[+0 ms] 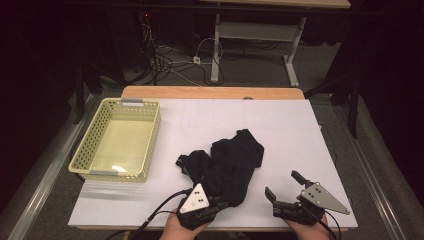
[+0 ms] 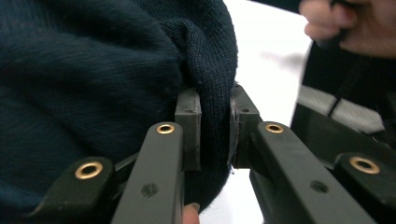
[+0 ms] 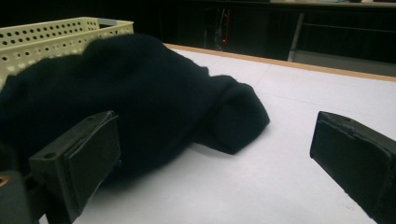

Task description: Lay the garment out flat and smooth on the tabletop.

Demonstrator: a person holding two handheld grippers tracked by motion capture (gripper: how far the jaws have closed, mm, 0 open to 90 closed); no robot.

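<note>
A crumpled dark navy knitted garment point(image 1: 231, 165) lies in a heap on the white-topped desk point(image 1: 280, 125), near the middle and toward the person's edge. Its shape is hard to read: the folds run together in the dark cloth, and its near end is hidden under the left gripper point(image 1: 216, 202). In the left gripper view the 2 jaws are drawn almost together on a ribbed fold of the garment point(image 2: 212, 93), the cloth pinched flat between the pads, with a fingertip just showing at the bottom edge. The left hand point(image 1: 175, 231) is cut off by the lower border of the high view.

The right gripper point(image 1: 283, 185) sits to the right of the garment, apart from it, low over the desk. Its jaws stand wide apart with nothing between them; in the right gripper view the garment point(image 3: 140, 102) lies ahead and behind the left-hand jaw, bare white desk between the 2 pads. The right hand point(image 1: 312, 231) is also cropped at the bottom.

A pale yellow perforated plastic basket point(image 1: 85, 145) stands at the desk's far left, well apart from the garment.
</note>
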